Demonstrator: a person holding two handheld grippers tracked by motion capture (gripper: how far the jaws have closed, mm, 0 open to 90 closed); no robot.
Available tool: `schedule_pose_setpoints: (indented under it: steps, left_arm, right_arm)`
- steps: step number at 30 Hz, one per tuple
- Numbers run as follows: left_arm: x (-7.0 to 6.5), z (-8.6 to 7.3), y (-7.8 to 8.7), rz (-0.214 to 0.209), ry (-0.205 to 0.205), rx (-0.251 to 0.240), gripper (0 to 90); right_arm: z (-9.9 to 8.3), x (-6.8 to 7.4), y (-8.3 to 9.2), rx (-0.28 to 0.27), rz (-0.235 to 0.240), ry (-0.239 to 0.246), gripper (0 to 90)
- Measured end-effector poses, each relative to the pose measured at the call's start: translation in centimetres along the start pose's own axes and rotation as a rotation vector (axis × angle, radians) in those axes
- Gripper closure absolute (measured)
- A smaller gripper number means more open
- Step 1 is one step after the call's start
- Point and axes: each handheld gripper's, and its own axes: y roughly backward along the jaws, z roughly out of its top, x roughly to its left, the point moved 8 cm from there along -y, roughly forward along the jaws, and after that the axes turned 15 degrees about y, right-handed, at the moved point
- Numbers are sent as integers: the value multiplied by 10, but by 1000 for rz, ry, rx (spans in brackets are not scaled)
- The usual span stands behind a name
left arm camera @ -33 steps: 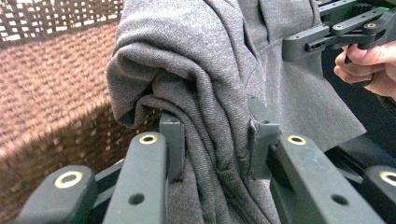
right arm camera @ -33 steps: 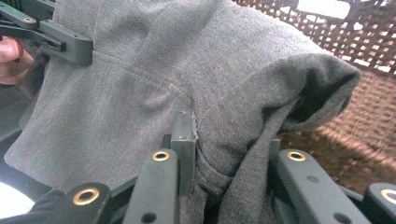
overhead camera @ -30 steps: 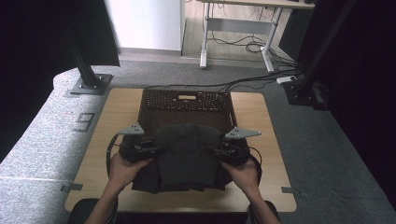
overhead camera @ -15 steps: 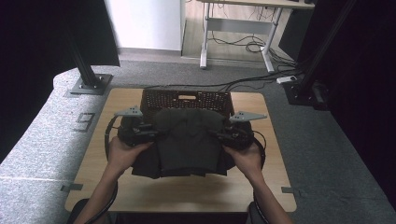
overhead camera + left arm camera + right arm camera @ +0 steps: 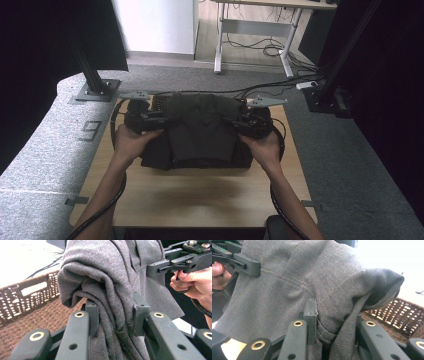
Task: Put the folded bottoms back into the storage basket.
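In the high view, the left gripper (image 5: 150,119) and the right gripper (image 5: 245,121) each pinch an opposite side of a folded dark grey garment (image 5: 200,131), which hangs over the near part of the woven basket (image 5: 159,102) on the wooden table (image 5: 200,192), with both forearms reaching forward from the near edge. In the left gripper view, the jaws are clamped on thick folds of the garment (image 5: 110,290) above the basket (image 5: 30,305), with the other gripper (image 5: 180,261) and its hand (image 5: 197,282) beyond the cloth. In the right gripper view, the jaws squeeze bunched cloth (image 5: 312,287) beside the basket (image 5: 397,315), the other gripper (image 5: 237,261) across the garment.
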Motion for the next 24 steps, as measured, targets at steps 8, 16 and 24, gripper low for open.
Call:
schedule_pose_setpoints:
  steps: [8,16,24]
  left_arm:
    - [11,22,-5,3,-3,-21,663]
    - [34,35,-16,0,4,-23,664]
    - [60,42,-35,-9,11,-16,664]
  right_arm:
    - [16,-18,-10,-4,-30,31,691]
    - [20,-36,-30,11,-61,55,692]
    - [14,-53,-53,29,-81,62,691]
